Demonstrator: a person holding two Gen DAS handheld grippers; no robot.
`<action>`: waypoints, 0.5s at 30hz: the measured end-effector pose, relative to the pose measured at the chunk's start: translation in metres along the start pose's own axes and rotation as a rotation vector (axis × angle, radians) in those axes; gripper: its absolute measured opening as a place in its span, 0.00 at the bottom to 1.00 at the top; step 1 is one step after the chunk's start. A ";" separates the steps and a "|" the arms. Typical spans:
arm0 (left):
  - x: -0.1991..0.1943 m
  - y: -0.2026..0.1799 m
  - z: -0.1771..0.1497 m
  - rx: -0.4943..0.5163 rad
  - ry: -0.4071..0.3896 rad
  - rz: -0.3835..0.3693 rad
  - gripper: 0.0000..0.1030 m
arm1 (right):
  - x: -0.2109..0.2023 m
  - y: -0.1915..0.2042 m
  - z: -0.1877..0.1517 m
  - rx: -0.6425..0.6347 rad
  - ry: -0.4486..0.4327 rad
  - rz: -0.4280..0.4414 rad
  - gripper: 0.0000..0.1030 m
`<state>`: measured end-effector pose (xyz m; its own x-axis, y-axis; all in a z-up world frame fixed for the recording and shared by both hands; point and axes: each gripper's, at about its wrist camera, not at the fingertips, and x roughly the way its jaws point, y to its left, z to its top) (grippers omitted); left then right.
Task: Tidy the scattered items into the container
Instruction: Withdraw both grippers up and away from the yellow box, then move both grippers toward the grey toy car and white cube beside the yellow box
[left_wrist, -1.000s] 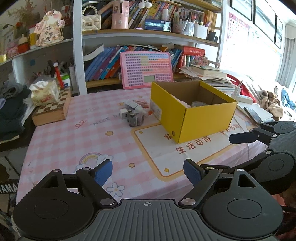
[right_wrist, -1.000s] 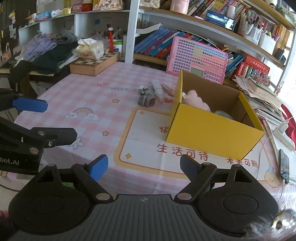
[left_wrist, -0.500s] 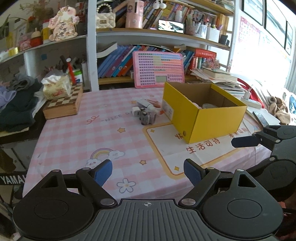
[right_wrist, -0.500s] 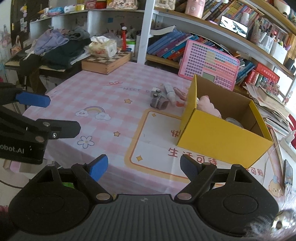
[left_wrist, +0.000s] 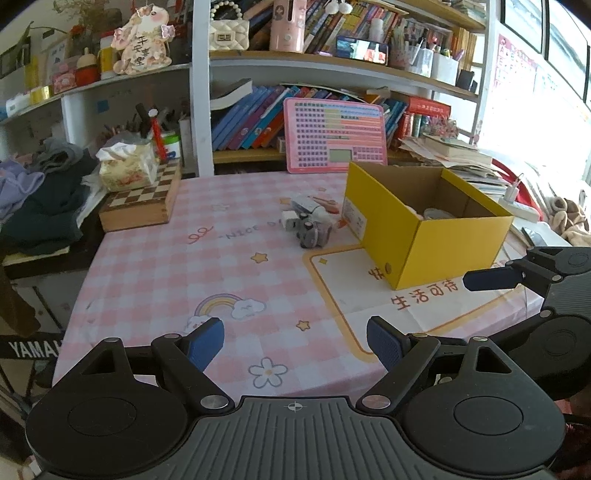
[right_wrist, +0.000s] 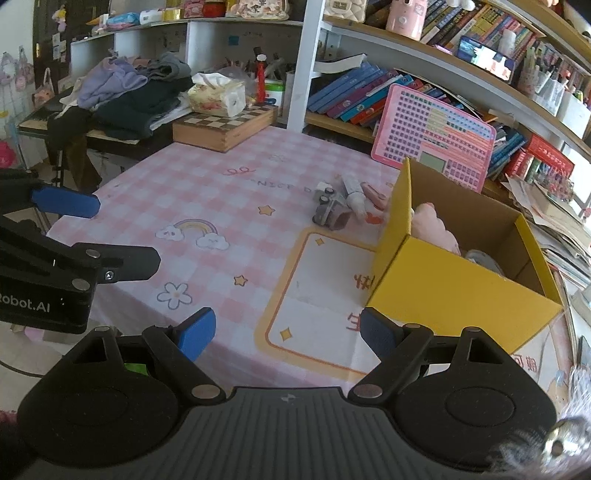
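A yellow cardboard box (left_wrist: 448, 245) (right_wrist: 454, 284) stands open on the pink checked table, with a pink plush toy (right_wrist: 434, 229) and a grey item inside. Just left of the box lie scattered items: a grey toy vehicle (left_wrist: 314, 233) (right_wrist: 330, 214), a small white cube (left_wrist: 289, 224), a white tube (right_wrist: 352, 192) and a pink item (right_wrist: 373, 192). My left gripper (left_wrist: 295, 345) is open and empty over the table's near edge. My right gripper (right_wrist: 286, 332) is open and empty, near the box's front corner.
A wooden chessboard box (left_wrist: 142, 203) with a tissue pack (left_wrist: 125, 166) sits at the table's back left. A pink keyboard toy (left_wrist: 334, 134) leans on the bookshelf behind. Clothes (right_wrist: 125, 96) pile on a side stand. Papers and a power strip (left_wrist: 517, 206) lie right of the box.
Both grippers have pulled back and risen, so the table, box and items look smaller and farther. Both stay open and empty. The items have not moved.
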<state>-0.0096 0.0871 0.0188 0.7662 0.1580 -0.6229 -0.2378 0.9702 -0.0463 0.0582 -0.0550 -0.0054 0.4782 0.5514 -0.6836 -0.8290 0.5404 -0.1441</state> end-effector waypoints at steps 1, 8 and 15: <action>0.001 0.001 0.001 -0.003 -0.001 0.004 0.84 | 0.002 0.000 0.002 -0.003 0.000 0.003 0.82; 0.009 0.007 0.002 -0.021 0.021 0.019 0.84 | 0.015 -0.001 0.010 -0.018 0.011 0.028 0.82; 0.017 0.018 0.003 -0.061 0.035 0.044 0.84 | 0.028 0.001 0.018 -0.045 0.026 0.053 0.82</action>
<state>0.0007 0.1078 0.0099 0.7333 0.1933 -0.6519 -0.3081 0.9491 -0.0652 0.0759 -0.0277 -0.0119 0.4258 0.5617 -0.7093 -0.8655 0.4814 -0.1384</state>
